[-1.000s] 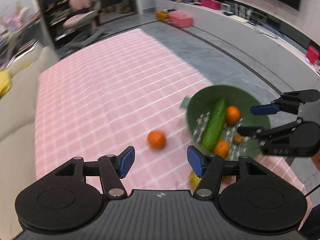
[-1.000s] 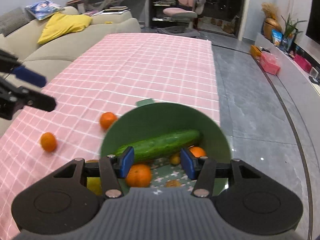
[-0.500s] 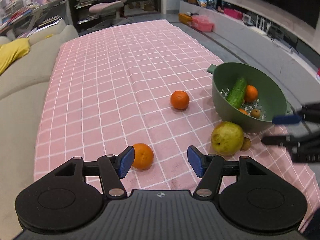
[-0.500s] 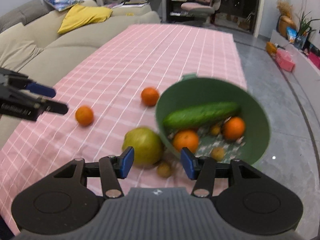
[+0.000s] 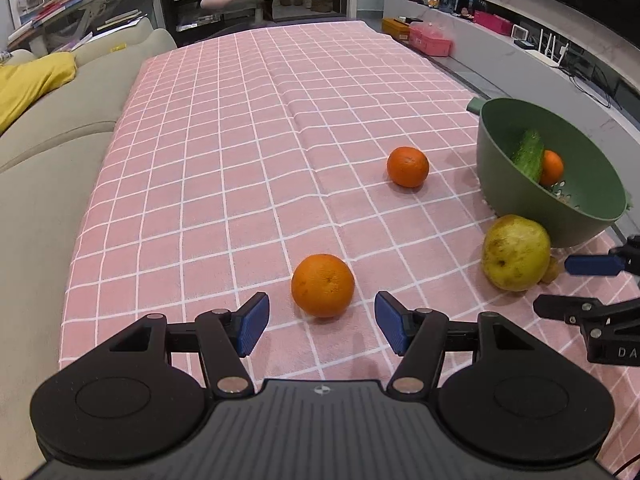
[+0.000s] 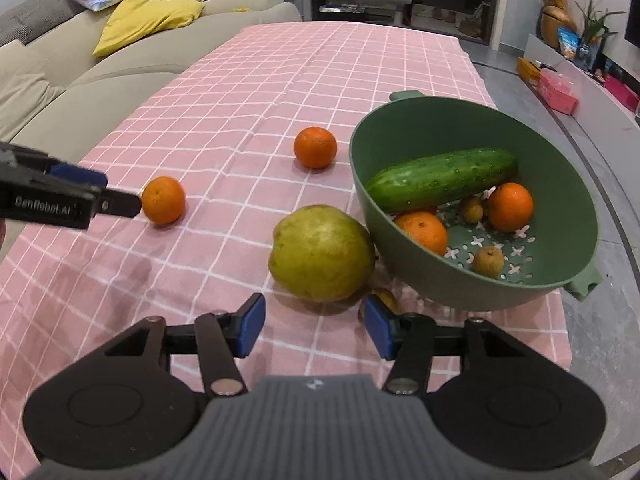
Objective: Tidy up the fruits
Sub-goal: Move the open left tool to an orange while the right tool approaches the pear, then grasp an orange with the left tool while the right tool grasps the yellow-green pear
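Left gripper [image 5: 322,322] jaws spread wide, nothing held, hovering low over the pink checked tablecloth [image 5: 224,168] with the near orange [image 5: 323,285] just ahead, lined up with the gap between its blue pads [image 5: 253,323]. Farther back and right, a second orange [image 5: 407,167] sits alone on the cloth, near the green colander [image 5: 516,184]. A large yellow-green pear-like fruit [image 5: 515,253] sits just beside the colander's near wall; contact can't be told. A small brown fruit [image 6: 384,299] is next to it on the cloth, partly hidden by the right pad. Right gripper [image 6: 314,330] also wide apart and empty, aimed at the big fruit. Colander at the table's right edge holds a cucumber [image 6: 442,179] leaning across it, two oranges [image 6: 510,207] and two small brown fruits [image 6: 488,261] on its perforated bottom. Beige sofa [image 5: 48,128] along the table's left side.
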`<state>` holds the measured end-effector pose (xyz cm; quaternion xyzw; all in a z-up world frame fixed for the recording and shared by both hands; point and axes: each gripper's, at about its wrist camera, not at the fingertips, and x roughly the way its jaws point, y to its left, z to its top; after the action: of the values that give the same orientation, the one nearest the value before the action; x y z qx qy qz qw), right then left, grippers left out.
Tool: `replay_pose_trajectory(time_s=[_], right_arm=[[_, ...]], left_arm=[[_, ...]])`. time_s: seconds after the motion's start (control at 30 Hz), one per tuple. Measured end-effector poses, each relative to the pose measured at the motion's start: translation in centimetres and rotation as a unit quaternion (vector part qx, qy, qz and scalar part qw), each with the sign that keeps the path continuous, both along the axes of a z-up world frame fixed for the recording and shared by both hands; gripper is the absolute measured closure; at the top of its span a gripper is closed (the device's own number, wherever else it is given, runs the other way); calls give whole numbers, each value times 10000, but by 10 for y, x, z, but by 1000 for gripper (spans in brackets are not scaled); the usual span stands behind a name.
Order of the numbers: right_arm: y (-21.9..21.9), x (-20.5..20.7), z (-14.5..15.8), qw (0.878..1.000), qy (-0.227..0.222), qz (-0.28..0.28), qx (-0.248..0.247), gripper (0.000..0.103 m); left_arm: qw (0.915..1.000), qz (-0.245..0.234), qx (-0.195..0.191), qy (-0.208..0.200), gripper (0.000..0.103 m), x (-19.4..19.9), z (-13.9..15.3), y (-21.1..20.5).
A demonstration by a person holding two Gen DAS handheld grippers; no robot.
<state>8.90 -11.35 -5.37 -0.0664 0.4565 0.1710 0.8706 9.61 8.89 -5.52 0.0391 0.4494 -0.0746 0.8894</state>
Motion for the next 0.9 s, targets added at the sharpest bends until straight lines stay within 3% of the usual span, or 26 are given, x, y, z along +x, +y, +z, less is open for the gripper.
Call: replay_pose_trajectory(time_s=[0.27, 0.43, 0.9], right_arm=[[1, 19, -3, 9986, 67, -473, 225, 43], [6, 28, -4, 9965, 85, -734, 387, 30], [8, 49, -20, 9887, 393, -1307, 622, 26]], left_arm=[[9999, -49, -85, -22, 31, 11, -9, 0], [10000, -92, -22, 6, 31, 19, -18, -4], [9999, 29, -63, 134, 32, 34, -35, -1]])
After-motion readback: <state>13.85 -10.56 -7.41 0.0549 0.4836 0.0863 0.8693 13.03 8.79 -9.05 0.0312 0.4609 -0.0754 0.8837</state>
